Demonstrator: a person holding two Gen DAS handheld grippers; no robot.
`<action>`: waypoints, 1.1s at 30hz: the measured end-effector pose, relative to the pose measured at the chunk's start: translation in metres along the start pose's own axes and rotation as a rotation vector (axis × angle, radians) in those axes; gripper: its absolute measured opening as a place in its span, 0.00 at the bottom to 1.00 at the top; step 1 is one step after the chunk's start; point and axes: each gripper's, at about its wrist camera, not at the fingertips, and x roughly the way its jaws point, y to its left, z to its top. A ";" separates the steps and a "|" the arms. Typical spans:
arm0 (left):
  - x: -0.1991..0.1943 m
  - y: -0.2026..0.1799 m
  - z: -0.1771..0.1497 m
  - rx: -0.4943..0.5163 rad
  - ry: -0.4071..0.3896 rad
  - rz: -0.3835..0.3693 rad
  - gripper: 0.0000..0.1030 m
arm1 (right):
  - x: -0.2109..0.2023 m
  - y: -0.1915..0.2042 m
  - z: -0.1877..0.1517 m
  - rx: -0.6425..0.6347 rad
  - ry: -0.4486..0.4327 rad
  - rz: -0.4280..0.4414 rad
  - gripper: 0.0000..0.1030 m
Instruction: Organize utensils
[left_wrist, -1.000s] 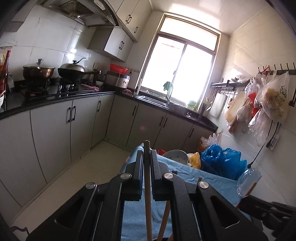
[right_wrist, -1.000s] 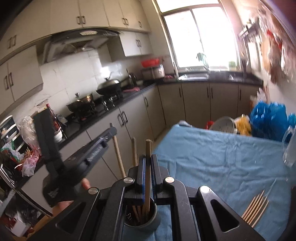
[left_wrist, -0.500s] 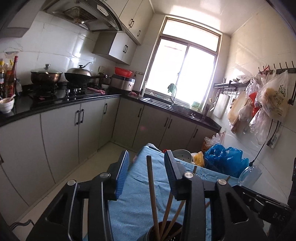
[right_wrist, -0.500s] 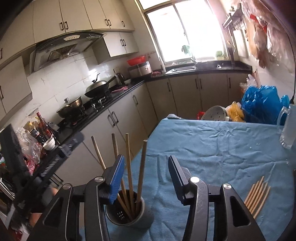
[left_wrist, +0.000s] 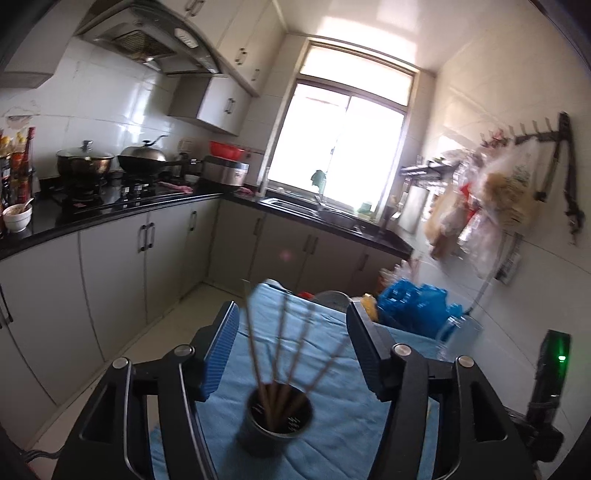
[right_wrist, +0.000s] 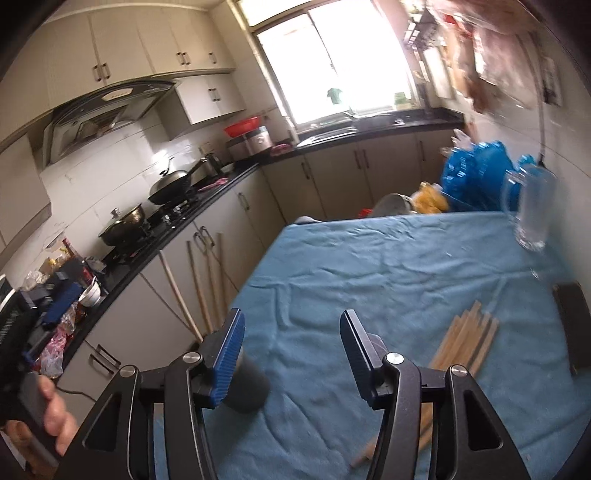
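Note:
A dark cup (left_wrist: 279, 417) holding several wooden chopsticks (left_wrist: 281, 332) stands on the blue cloth (left_wrist: 351, 424) just ahead of my left gripper (left_wrist: 293, 350). Its jaws are opening, and the stick tops show in the gap without touching the blue pads. My right gripper (right_wrist: 291, 354) is also opening, with nothing between its pads. In the right wrist view the cup (right_wrist: 245, 384) sits partly behind the left finger, its chopsticks (right_wrist: 199, 288) leaning up and left. A loose bundle of chopsticks (right_wrist: 465, 339) lies on the cloth (right_wrist: 369, 266) to the right.
A glass mug (right_wrist: 532, 206) stands at the table's far right, with a blue plastic bag (right_wrist: 476, 173) and a colander (right_wrist: 391, 205) at the far edge. A dark flat object (right_wrist: 572, 325) lies at the right. The person's hand (right_wrist: 51, 417) holds the left gripper's handle. Counter and cabinets (left_wrist: 147, 236) run along the left.
Both grippers were shut on one chopstick each above the cup. They opened, left the sticks standing in the cup and drew back. The right one swung toward the loose bundle.

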 end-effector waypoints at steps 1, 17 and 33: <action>-0.003 -0.008 -0.003 0.012 0.007 -0.016 0.61 | -0.005 -0.006 -0.003 0.008 0.000 -0.010 0.57; 0.053 -0.127 -0.090 0.211 0.380 -0.166 0.62 | -0.062 -0.140 -0.060 0.206 0.068 -0.180 0.58; 0.195 -0.189 -0.187 0.376 0.633 -0.135 0.51 | -0.029 -0.184 -0.078 0.255 0.160 -0.149 0.58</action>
